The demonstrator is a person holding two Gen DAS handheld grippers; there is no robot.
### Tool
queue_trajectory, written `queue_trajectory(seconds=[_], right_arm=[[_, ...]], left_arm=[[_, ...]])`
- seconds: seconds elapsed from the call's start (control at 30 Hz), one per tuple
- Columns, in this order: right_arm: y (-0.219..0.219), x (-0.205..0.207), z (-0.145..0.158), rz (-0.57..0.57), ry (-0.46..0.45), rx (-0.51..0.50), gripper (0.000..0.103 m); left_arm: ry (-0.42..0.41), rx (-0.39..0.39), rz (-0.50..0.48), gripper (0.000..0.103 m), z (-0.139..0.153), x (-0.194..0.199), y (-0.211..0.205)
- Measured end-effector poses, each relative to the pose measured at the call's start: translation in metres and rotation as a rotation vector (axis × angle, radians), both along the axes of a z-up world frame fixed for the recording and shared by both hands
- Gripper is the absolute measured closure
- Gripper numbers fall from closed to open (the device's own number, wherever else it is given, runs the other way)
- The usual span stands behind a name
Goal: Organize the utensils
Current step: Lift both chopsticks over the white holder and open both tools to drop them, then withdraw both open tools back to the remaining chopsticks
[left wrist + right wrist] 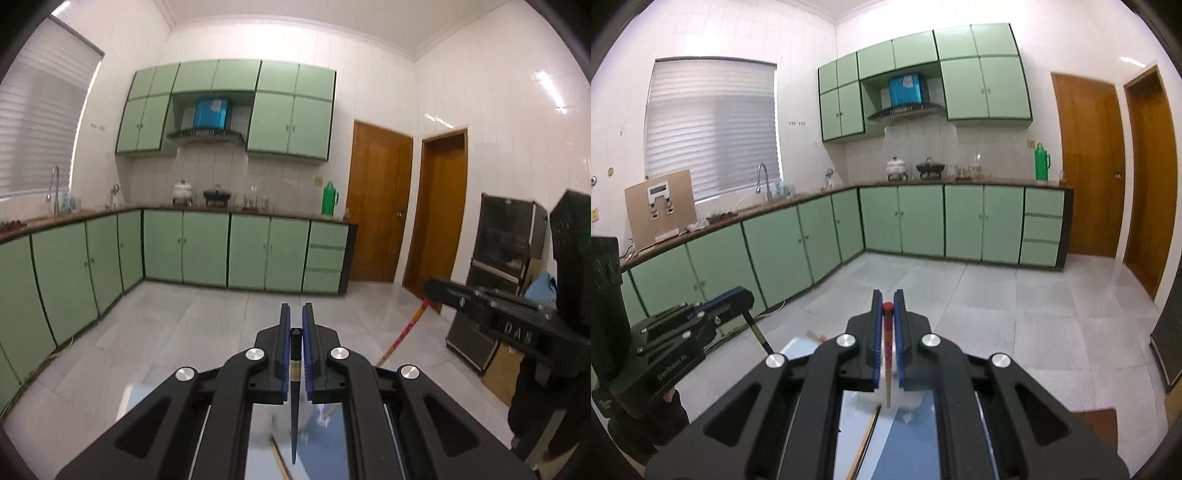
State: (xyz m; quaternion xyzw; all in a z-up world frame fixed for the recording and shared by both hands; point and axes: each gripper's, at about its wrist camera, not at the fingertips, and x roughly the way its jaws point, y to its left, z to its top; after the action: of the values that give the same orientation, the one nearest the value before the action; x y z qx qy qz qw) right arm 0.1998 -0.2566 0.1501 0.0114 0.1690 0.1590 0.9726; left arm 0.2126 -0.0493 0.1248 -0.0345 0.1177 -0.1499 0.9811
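Note:
My left gripper (295,314) is shut on a black chopstick (294,398) that hangs down between its blue pads. My right gripper (887,298) is shut on a red-topped wooden chopstick (887,354) that also points down. Both are held high above a blue surface (905,443) where more chopsticks (864,439) lie. The right gripper shows in the left wrist view (432,290) with its red chopstick (404,330). The left gripper shows in the right wrist view (744,301) with its black chopstick (759,334).
Green kitchen cabinets (207,251) run along the far wall and the left wall, with a sink tap (762,181). Two wooden doors (380,206) stand at the right. A dark appliance cabinet (506,258) stands at the right wall. Grey tiled floor (997,306) lies below.

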Motion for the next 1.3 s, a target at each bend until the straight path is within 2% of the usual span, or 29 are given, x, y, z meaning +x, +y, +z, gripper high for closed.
queue_trajectory(seconds=[0.17, 0.33, 0.43, 0.57, 0.87, 0.9, 0.97, 1.07, 1.13, 1.23, 1.3], right_arm=[[-0.003, 0.037, 0.018, -0.03, -0.034, -0.001, 0.098], [-0.004, 0.077, 0.01, -0.043, -0.015, 0.007, 0.098], [0.0, 0.099, -0.002, -0.05, 0.005, -0.006, 0.098], [0.005, 0.124, -0.025, -0.048, 0.046, -0.01, 0.098], [0.02, 0.154, -0.076, -0.038, 0.142, -0.036, 0.097], [0.023, 0.154, -0.08, -0.04, 0.151, -0.04, 0.095], [0.022, 0.155, -0.088, -0.046, 0.168, -0.041, 0.08], [0.016, 0.149, -0.089, -0.069, 0.157, -0.026, 0.066], [0.009, 0.14, -0.086, -0.085, 0.139, -0.022, 0.066], [-0.004, 0.123, -0.079, -0.115, 0.108, -0.023, 0.055], [-0.012, 0.106, -0.077, -0.134, 0.088, -0.012, 0.048]], left_arm=[[-0.057, 0.003, 0.02, 0.097, 0.026, 0.041, -0.009], [-0.09, 0.022, 0.05, 0.097, 0.029, 0.084, -0.018], [-0.078, 0.028, 0.056, 0.097, 0.019, 0.106, -0.022], [-0.012, 0.037, 0.069, 0.097, -0.011, 0.135, -0.021], [0.111, 0.061, 0.075, 0.096, -0.059, 0.161, -0.013], [0.128, 0.053, 0.071, 0.095, -0.063, 0.162, -0.012], [0.141, 0.044, 0.072, 0.08, -0.064, 0.16, -0.009], [0.124, 0.036, 0.085, 0.072, -0.058, 0.147, 0.0], [0.117, 0.025, 0.093, 0.068, -0.052, 0.141, 0.007], [0.094, 0.023, 0.115, 0.063, -0.044, 0.118, 0.017], [0.08, 0.034, 0.123, 0.054, -0.043, 0.101, 0.02]])
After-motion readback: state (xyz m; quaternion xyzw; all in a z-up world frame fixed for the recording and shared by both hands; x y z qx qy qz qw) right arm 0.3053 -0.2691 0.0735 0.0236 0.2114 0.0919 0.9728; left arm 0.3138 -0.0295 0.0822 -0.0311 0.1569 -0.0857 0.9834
